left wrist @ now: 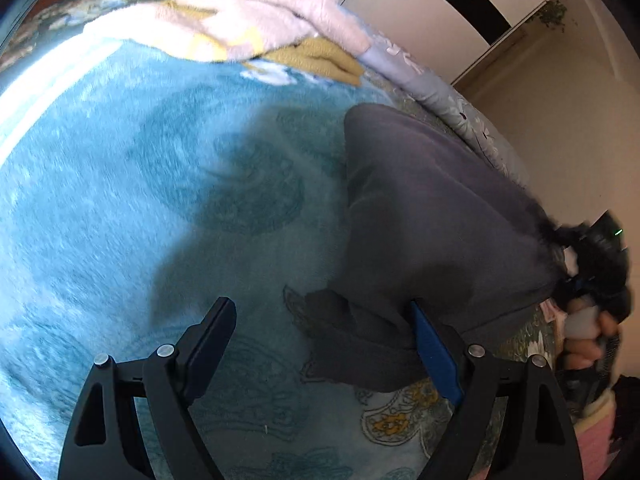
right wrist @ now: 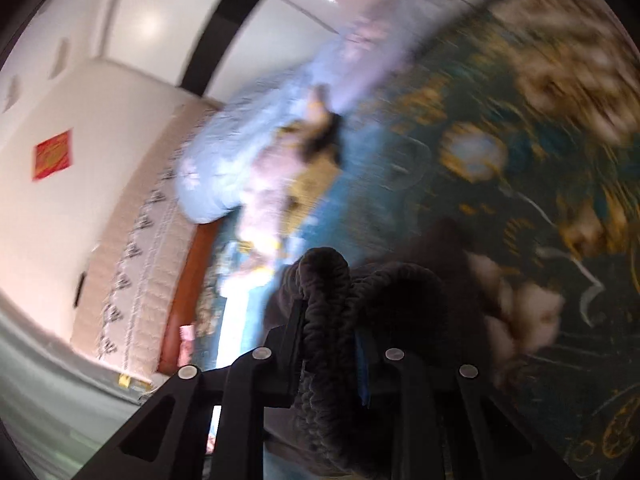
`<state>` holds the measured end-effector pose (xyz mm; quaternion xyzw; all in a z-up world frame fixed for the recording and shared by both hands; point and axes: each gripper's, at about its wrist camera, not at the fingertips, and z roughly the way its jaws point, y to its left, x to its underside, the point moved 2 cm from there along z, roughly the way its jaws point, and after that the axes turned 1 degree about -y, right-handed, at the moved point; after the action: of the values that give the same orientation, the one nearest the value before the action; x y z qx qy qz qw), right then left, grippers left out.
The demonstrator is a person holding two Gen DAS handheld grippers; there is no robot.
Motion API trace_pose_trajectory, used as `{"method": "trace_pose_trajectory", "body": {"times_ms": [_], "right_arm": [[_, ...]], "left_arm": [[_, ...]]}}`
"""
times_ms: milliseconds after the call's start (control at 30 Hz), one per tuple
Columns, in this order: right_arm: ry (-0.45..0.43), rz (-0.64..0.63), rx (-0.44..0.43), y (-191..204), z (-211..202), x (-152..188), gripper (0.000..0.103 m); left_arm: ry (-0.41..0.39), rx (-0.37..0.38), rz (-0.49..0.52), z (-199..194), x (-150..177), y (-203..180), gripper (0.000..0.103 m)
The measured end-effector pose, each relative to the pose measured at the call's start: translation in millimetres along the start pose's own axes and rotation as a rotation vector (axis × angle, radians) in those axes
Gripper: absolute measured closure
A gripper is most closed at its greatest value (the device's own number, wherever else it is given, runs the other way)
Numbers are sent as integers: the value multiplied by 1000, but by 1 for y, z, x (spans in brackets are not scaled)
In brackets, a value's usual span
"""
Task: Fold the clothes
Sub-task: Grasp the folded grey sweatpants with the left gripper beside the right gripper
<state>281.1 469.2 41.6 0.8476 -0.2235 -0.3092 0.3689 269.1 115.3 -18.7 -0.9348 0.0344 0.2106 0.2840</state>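
right view blurred, dark garment (right wrist: 332,320) clamped

A home bedroom: a bed (left wrist: 120,200) spread with a plush blue floral blanket, a quilted headboard (right wrist: 132,264), pale wardrobe doors (left wrist: 452,12), and soft clothes piled (left wrist: 256,28) beside a pale-blue duvet (right wrist: 240,160).

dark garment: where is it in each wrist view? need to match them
Left wrist: dark garment fills the centre-right, lying on the blue blanket, its near corner at the open left gripper.
Right wrist: bottom centre, a bunched ribbed edge clamped in the right gripper.
Shared landmark: the pink-and-yellow clothes pile.
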Motion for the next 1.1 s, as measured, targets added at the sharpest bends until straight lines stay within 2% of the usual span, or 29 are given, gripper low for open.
{"method": "trace_pose_trajectory", "body": {"times_ms": [67,133,333,467,533,667,767,833,967,1033,1100], "right_arm": [[1,49,2,-23,5,2,80],[-2,109,-36,-41,8,2,80],[7,122,-41,-47,15,-2,80],[26,120,-28,-47,15,-1,77],[30,119,-23,-46,10,-2,71],[-9,77,50,-39,-18,-11,70],[-63,76,138,-41,-47,-18,70],[-108,50,201,-37,-67,-21,70],[-164,-164,304,9,-79,-12,70],[-136,-328,308,43,-67,8,70],[-94,-444,284,65,-51,33,70]], "left_arm": [[6,-7,4,3,2,-2,16],[9,-16,12,4,3,-4,15],[8,-22,24,-4,5,-6,15],[-58,-18,68,-32,-4,-18,15],[-109,-16,125,-44,-10,-29,15],[-139,-36,184,-46,-13,-39,15],[-139,-38,199,-41,-12,-41,15],[-173,-48,240,-42,-14,-51,15],[-262,-70,343,-48,-19,-77,15],[-296,-74,387,-50,-22,-89,15],[-281,-46,400,-48,-23,-95,15]]}}
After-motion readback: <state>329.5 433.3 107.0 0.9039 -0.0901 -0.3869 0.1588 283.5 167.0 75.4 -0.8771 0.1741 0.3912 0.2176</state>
